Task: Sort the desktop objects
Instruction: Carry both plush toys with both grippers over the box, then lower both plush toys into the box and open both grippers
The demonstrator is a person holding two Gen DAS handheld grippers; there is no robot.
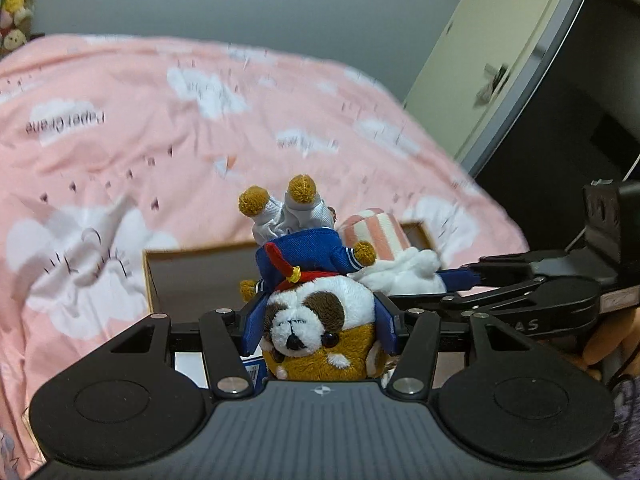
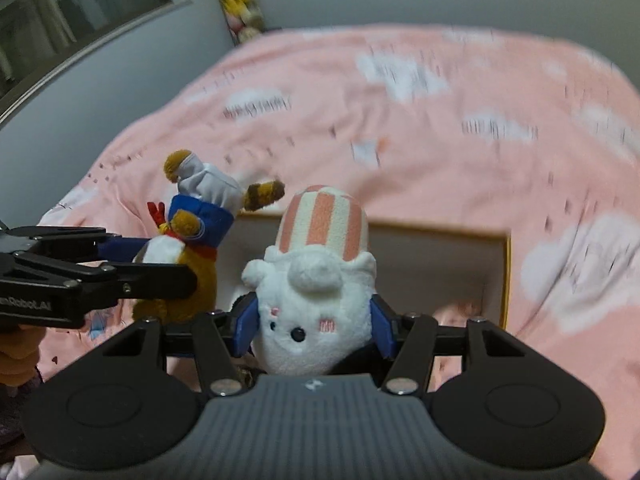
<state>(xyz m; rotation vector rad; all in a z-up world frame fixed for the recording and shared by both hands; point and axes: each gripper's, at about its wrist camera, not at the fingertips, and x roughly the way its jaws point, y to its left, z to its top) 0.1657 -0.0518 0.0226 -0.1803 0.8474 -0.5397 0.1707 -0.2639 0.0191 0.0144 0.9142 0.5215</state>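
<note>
Both toys hang over the open cardboard box (image 2: 496, 276) on the bed: the left tool (image 1: 320, 330) clamps the sailor-suited dog plush (image 1: 320, 320), the right tool (image 2: 314, 326) at its 3 o'clock clamps the white striped plush (image 2: 312, 304), so I judge lowering and release come next.

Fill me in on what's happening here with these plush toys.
A person is working two handheld grippers over an open cardboard box that sits on a pink cloud-print bedspread. The left gripper is clamped on a brown-and-white plush dog in a blue sailor top, held head-down. The right gripper grips a white plush with a pink-striped body, also upside down. Both toys hang side by side above the box, neither released yet.
</note>
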